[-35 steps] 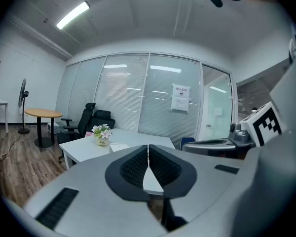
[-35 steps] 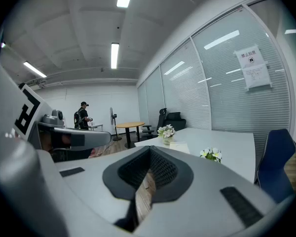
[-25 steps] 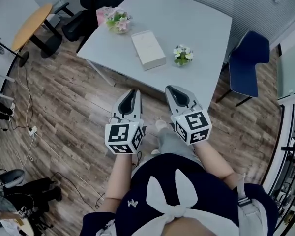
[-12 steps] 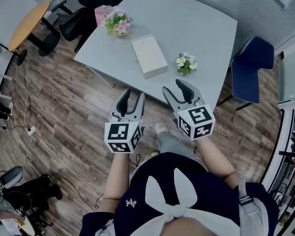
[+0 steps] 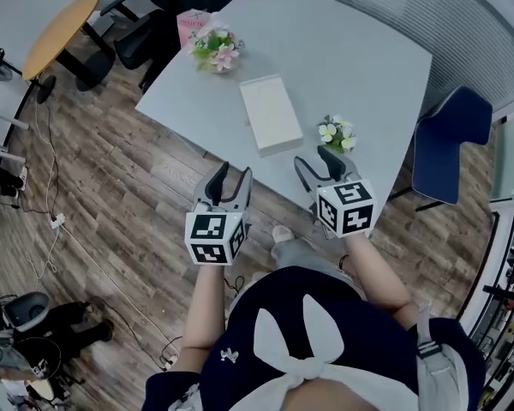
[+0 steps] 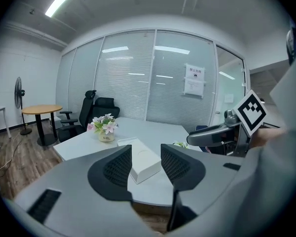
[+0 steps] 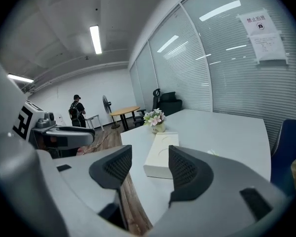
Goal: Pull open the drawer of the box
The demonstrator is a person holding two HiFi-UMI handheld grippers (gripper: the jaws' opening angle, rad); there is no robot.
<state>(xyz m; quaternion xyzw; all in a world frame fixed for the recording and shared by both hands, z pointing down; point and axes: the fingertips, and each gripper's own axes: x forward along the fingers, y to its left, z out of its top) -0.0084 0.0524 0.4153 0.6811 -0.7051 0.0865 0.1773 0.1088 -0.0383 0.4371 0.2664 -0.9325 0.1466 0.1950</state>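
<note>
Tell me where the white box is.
In the head view the white box lies flat on the grey table, between the pink flowers at upper left and the white flowers at lower right.

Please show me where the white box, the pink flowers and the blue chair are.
white box (image 5: 271, 114), head view, middle of its lid.
pink flowers (image 5: 220, 50), head view, the blossoms.
blue chair (image 5: 452, 139), head view, its blue padding.

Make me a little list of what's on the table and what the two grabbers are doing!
table: grey
box: white, lying mid-table, untouched
pink flowers: far corner
white flowers: near edge, beside box
left gripper: jaws just opening, nothing between, short of box
right gripper: jaws just opening, nothing between, by white flowers
</note>
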